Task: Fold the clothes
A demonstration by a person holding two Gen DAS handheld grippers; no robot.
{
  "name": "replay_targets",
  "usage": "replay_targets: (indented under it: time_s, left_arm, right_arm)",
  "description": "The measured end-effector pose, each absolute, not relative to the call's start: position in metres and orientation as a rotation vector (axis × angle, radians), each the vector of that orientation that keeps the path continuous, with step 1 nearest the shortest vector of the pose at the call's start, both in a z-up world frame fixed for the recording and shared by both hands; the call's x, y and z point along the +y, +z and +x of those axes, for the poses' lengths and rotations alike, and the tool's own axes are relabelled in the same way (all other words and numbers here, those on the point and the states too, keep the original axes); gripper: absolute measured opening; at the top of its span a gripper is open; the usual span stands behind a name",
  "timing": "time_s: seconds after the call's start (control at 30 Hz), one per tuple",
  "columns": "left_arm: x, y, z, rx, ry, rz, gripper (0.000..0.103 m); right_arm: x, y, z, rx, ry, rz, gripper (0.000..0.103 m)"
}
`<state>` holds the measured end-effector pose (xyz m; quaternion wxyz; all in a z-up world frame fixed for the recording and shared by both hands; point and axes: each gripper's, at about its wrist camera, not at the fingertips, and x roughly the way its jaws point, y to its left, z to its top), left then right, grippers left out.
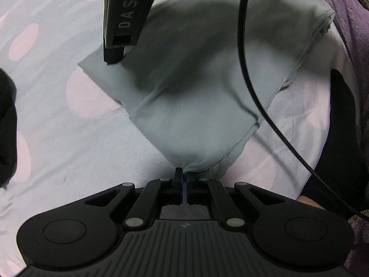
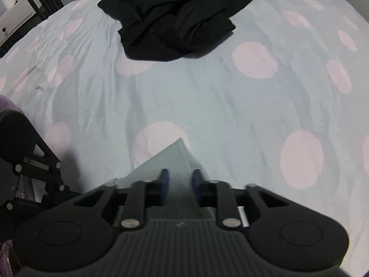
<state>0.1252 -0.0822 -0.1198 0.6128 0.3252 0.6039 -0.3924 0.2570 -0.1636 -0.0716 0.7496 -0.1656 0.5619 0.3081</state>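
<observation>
Grey-green woven cloth is pinched at a hemmed corner by the left gripper (image 1: 183,173), whose jaws are pressed together on the fabric with almost no gap between them. The right gripper (image 2: 178,180) is seen with its jaws spread, the blue pads (image 2: 164,184) standing either side of another corner of the same garment without closing on it.

The grey-green garment (image 1: 196,87) lies on the bed (image 2: 207,106), already doubled into a rough rectangle with stacked edges visible along one side; whether further folds are due cannot be settled from this. The cloth is judged light, soft and limp: it drapes from the pinched corner and would sag wherever it is unsupported. It is not fragile, and the weave appears matt rather than slippery. Hold is best taken at hemmed corners or along the seamed edge, where the layers are thickest, with all stacked layers caught together so that none slides off.

Count: two grippers; one grey-green garment; one black garment (image 2: 182,16), lying crumpled on the bed well apart; one black cable (image 1: 244,53) crossing above the cloth; one purple fleece sleeve (image 1: 348,23) at the edge.
</observation>
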Motion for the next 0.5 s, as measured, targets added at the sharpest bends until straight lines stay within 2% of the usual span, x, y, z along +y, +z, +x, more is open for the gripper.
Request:
replay_targets:
  time_s: [0.07, 0.27, 0.5]
  left_arm:
    - [-0.082, -0.12, 0.124, 1.391, -0.906, 0.754, 0.001]
    - [-0.07, -0.102, 0.117, 1.357, -0.91, 0.732, 0.0]
    - [-0.062, -0.075, 0.108, 1.334, -0.932, 0.696, 0.0]
  right_arm:
    - [-0.162, -0.072, 0.254, 1.217, 0.676, -0.375, 0.002]
    - [-0.164, -0.056, 0.245, 1.1, 0.598, -0.425, 0.0]
    - [-0.17, -0.052, 0.248, 1.091, 0.532, -0.405, 0.0]
